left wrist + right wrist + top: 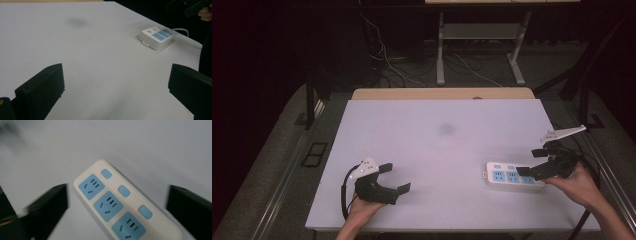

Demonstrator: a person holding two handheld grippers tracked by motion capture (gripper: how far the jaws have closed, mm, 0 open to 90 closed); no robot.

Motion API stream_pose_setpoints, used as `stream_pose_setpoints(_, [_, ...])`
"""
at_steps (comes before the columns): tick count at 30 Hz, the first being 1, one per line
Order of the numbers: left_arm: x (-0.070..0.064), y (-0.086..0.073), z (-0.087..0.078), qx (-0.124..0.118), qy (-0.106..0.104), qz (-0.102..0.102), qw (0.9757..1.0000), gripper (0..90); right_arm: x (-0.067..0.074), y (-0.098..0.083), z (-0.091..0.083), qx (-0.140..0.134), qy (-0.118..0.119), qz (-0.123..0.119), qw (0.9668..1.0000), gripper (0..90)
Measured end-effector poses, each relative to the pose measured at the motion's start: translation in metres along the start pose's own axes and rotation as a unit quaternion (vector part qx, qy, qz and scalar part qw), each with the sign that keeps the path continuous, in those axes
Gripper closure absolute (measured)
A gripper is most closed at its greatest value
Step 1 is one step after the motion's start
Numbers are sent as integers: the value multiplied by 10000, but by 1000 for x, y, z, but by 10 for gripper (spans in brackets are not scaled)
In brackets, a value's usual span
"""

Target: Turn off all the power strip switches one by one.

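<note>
Jaws apart, right gripper [532, 161] over power strip [512, 176]

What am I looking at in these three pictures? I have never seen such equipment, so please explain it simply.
A person sits at a white table and holds a hand tool in each hand. Each tool is a gripper with two black jaws. The wide picture is taken from above, so the left gripper shows at the left and the right gripper at the right. The other two pictures come from small cameras that ride on the grippers and look along their jaws.

On the table lies a white power strip with three blue sockets, a blue switch beside each, and small red lights. Its cable leaves over the table's edge.

Both grippers are open and hold nothing. The right one hangs over the power strip, with the strip between its jaws, not pressed. The left one is well apart from it.
</note>
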State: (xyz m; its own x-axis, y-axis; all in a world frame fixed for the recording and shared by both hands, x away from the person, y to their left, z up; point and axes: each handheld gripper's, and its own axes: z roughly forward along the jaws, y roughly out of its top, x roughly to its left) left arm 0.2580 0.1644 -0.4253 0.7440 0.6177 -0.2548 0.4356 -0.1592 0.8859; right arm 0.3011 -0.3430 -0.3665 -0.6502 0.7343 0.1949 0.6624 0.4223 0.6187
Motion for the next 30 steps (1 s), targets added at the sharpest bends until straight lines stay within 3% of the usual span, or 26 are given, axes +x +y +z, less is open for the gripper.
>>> stream_pose_setpoints(1, [0, 0, 0, 1, -1, 2, 10000, 0, -1, 0, -1, 62, -7, -49, 10000, 175])
stream_pose_setpoints(5, [0, 0, 1, 12, -4, -2, 10000, 0, -3, 0, -4, 210, -276, -69, 9994, 201])
stream_pose_setpoints(11, [0, 0, 1, 25, 13, 26, 10000, 0, -10, -2, -10, 372, -440, -131, 9983, 509])
stream_pose_setpoints(19, [0, 0, 2, 33, 30, 31, 10000, 0, -20, -7, -5, 554, -300, -20, 9980, 898])
stream_pose_setpoints(30, [0, 0, 2, 41, 35, 43, 10000, 0, -31, -13, 6, 610, -273, 112, 9977, 899])
